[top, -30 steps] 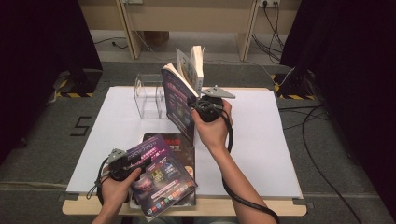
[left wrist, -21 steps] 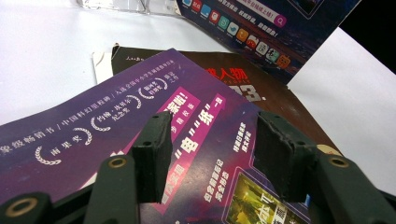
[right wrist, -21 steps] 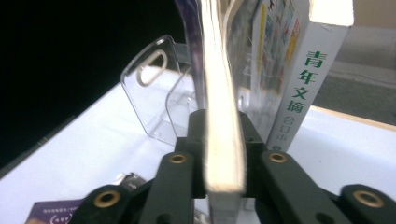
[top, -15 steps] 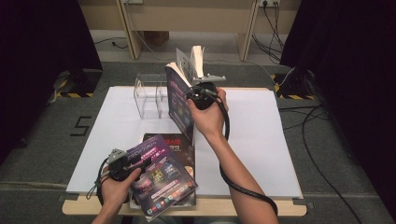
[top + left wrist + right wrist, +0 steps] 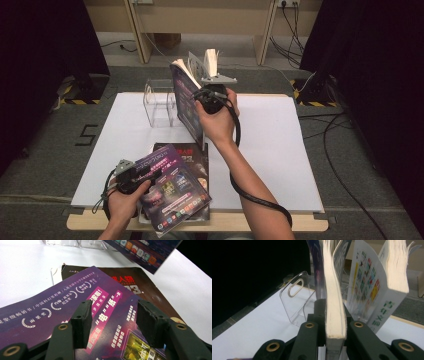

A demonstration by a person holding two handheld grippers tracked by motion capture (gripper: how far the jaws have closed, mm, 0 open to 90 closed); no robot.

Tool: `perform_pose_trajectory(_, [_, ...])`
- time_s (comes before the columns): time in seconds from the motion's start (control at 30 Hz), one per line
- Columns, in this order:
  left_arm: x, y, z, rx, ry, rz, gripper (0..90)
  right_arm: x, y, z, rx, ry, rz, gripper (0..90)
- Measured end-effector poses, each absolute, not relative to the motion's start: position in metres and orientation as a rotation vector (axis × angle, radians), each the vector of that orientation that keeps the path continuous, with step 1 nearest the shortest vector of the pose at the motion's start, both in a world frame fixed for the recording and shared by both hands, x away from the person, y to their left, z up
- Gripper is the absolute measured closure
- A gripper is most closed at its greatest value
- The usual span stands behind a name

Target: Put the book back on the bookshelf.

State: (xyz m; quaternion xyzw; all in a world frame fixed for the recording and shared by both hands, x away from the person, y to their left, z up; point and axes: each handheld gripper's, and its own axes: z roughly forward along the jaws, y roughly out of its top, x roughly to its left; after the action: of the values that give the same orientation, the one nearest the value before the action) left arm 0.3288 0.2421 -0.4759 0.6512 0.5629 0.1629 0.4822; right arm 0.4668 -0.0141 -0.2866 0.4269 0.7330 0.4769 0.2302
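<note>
At the left of the high view, the left gripper (image 5: 131,176) rests at the near edge of the bench (image 5: 280,150), its fingers (image 5: 81,322) standing apart with nothing pressed between them, hovering just over the purple magazine (image 5: 172,187). That glossy, thin magazine lies askew on a dark brown one (image 5: 197,155), both flat and slippery-looking.

Behind them stands the clear acrylic book stand (image 5: 160,102), hard and see-through, with rounded dividers and an oval slot. Right of it, the right gripper (image 5: 212,100) holds a purple-covered book (image 5: 185,102) upright above the bench, beside the stand; its fingers have just been closing and now pinch the thick block of cream pages at the lower edge. A white paperback (image 5: 372,290) leans in the stand farther back, its covers soft and its pages fanning.

To seat the book well, I judge it should be kept vertical, lined up with a free slot, and lowered without nudging the light stand.
</note>
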Motion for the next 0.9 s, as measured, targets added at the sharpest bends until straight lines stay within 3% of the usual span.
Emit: perform_pose_trajectory(0.9, [0.328,0.242,-0.477,1.592,1.370,0.391,46.2,0.498,0.015,-0.312,1.251,1.904,1.241,81.6])
